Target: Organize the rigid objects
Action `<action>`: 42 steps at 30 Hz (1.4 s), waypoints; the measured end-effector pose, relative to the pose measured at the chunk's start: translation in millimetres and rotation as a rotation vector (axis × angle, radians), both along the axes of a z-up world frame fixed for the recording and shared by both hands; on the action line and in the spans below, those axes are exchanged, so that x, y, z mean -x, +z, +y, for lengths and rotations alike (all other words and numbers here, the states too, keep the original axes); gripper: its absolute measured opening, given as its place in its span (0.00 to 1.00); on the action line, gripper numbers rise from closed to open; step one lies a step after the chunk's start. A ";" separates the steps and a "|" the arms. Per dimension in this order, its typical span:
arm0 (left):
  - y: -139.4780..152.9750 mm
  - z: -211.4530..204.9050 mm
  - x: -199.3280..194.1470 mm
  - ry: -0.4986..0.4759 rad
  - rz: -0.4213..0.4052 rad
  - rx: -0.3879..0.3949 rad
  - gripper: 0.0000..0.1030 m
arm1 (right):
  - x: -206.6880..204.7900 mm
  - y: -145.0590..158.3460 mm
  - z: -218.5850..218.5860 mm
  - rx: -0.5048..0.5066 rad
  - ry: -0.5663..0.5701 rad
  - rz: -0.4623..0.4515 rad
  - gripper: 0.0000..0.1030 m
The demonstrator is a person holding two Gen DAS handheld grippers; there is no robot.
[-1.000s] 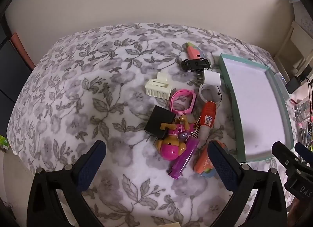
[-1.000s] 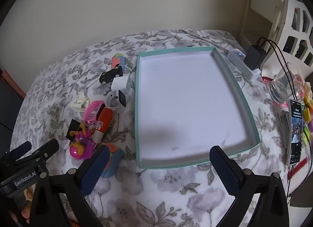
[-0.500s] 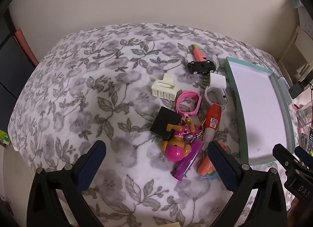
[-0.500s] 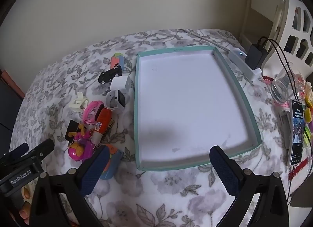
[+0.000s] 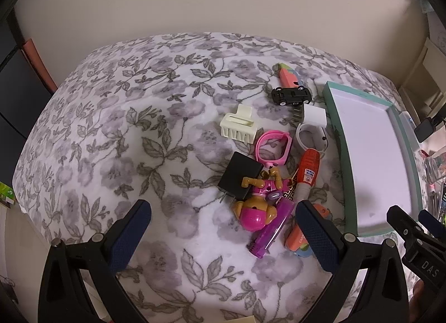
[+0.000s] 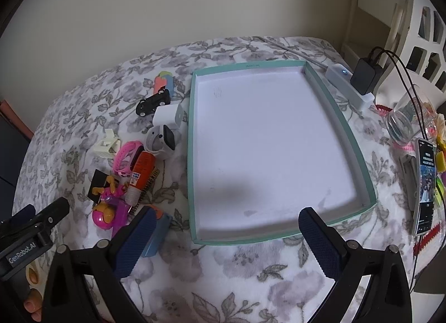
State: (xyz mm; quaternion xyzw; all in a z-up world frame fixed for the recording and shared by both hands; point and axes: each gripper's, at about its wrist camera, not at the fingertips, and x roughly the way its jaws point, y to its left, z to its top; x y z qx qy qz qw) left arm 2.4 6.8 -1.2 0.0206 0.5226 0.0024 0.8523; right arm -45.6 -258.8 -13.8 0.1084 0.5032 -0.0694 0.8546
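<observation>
Both views have drawn back slightly from the toy pile (image 5: 267, 181) and teal tray (image 6: 192, 156). Left gripper (image 5: 223, 222) and right gripper (image 6: 225, 228): jaws spread wide, holding nothing.

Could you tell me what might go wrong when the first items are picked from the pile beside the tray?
The pink-and-tan toy figure lies on the black plug adapter and against the purple tube; grabbing one may drag the others. The orange glue tube overlaps neighbours too. The soft floral blanket could let the open left gripper snag fabric. The teal-rimmed white tray wall is raised, so low carries might catch it.
</observation>
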 end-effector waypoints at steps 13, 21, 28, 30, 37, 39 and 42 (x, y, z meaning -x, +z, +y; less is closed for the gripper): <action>-3.1 3.1 -1.0 0.007 0.003 -0.002 1.00 | -0.6 -2.1 0.9 0.004 -0.001 0.003 1.00; -3.6 1.8 -2.0 0.004 -0.001 -0.004 1.00 | -0.7 -2.6 1.2 0.005 -0.002 -0.001 1.00; -3.5 4.8 -3.7 0.024 -0.001 0.008 1.00 | -0.3 -3.8 1.5 0.008 -0.001 -0.002 1.00; -3.9 5.8 -4.1 0.031 -0.001 0.008 1.00 | -0.4 -4.2 1.7 0.008 -0.001 -0.002 1.00; -3.9 10.6 -5.0 0.053 -0.007 0.025 1.00 | -0.8 -4.9 2.2 0.011 0.000 -0.001 1.00; -4.2 10.5 -5.0 0.052 -0.006 0.022 1.00 | -0.9 -5.2 2.2 0.012 0.000 0.001 1.00; -4.5 10.3 -4.8 0.049 -0.009 0.014 1.00 | -1.9 -5.9 3.3 0.016 0.000 0.004 1.00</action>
